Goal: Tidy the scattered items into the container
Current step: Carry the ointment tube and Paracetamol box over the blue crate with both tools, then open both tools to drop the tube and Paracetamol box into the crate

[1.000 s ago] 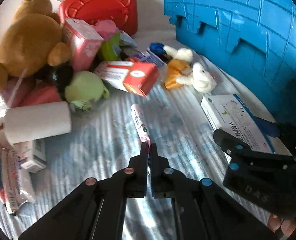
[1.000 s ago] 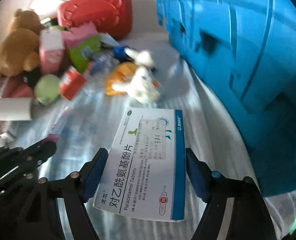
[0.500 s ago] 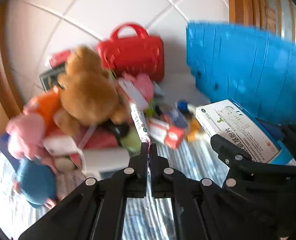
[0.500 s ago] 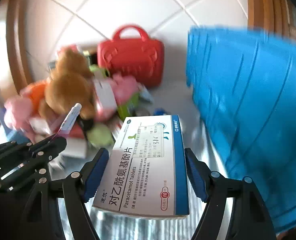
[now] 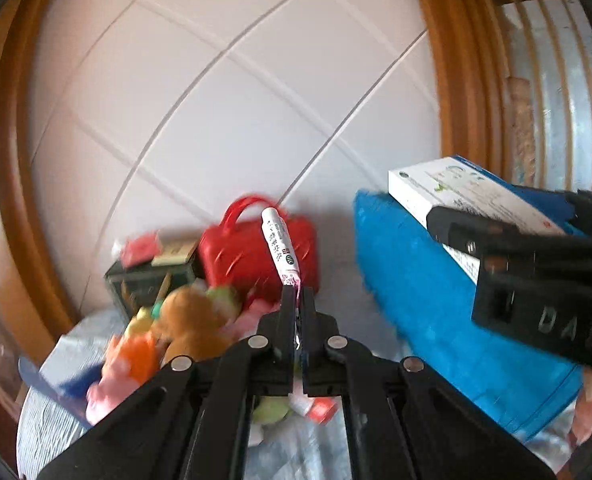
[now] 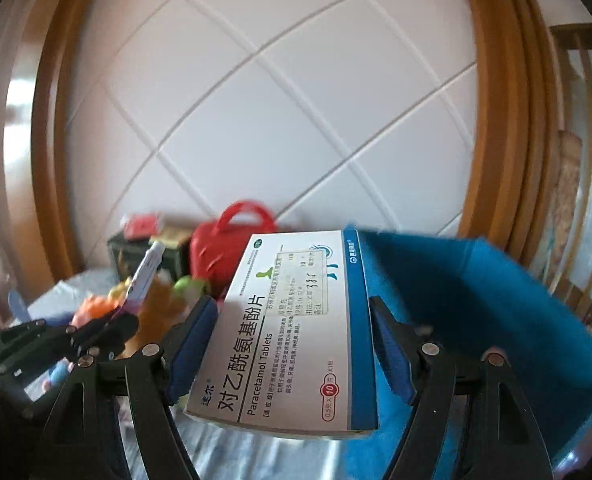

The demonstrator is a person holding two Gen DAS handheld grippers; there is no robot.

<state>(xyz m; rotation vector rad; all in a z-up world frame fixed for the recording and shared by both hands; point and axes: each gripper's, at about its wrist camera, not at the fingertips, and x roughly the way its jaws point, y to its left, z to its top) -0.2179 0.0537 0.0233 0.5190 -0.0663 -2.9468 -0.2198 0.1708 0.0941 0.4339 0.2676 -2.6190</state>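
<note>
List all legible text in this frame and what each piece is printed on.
"对乙酰氨基酚片" – medicine box, held in the right gripper
"Paracetamol Tablets" – same box
"10" in a red circle – same box
"DAS" – right gripper's body, left wrist view
Small print on the box and the tube in the left gripper: unreadable

A white wall (image 5: 232, 92) crossed by thin diagonal grooves fills most of both views. Curved orange-brown wooden mouldings (image 5: 14, 184) frame it on the left, and another band of wooden trim (image 6: 495, 92) runs down its right side. Beyond that trim stand slatted wooden bars (image 5: 535, 80) with daylight behind them. Bright glare falls on the far left edge (image 6: 16, 120). Below lies a pale blue-striped cloth (image 5: 52, 420).
</note>
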